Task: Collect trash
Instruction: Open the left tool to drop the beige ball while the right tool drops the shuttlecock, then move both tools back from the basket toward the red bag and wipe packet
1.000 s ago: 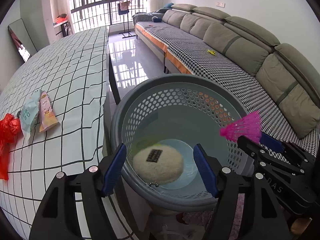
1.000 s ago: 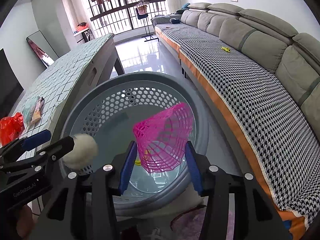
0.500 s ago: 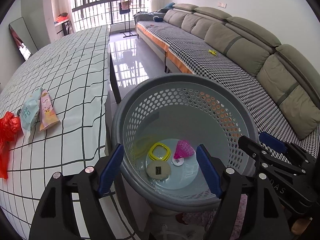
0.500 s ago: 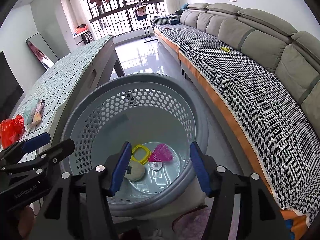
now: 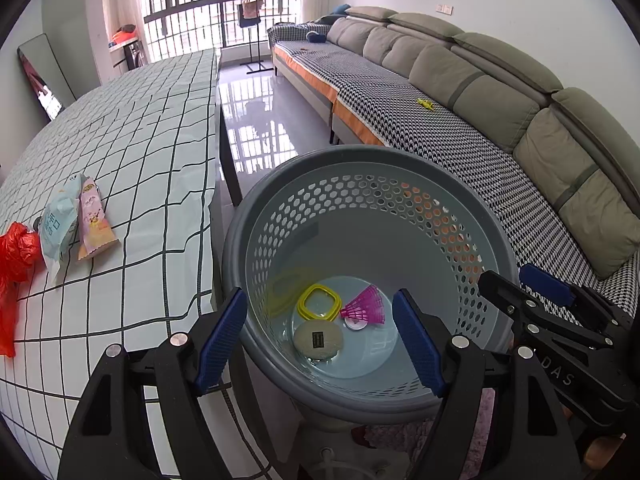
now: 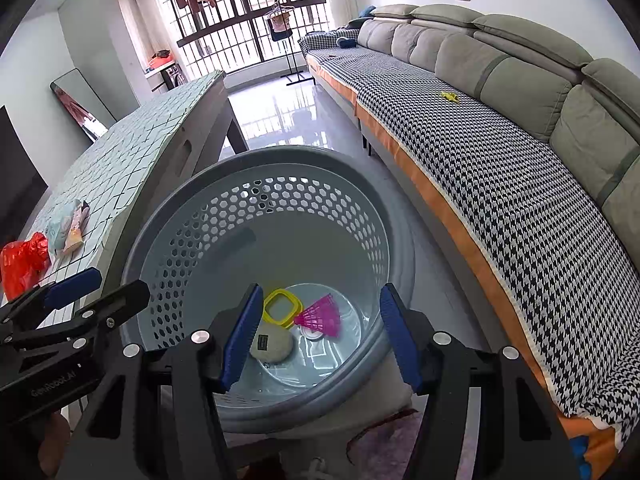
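Both claws, left claw (image 5: 320, 336) and right claw (image 6: 320, 336), are hovering spread and empty over the grey laundry basket (image 5: 496, 240). A pink shuttlecock (image 5: 366, 309), yellow ring (image 5: 319, 303) and cream puff (image 5: 318, 339) are lying inside. Snack wrappers (image 5: 76, 220) and a red bag (image 5: 16, 256) are waiting on the checked surface (image 5: 152, 128), likely calling for a leftward reach.

Two wrist views, side by side, steeply down and close into one shared basket (image 5: 496, 248).
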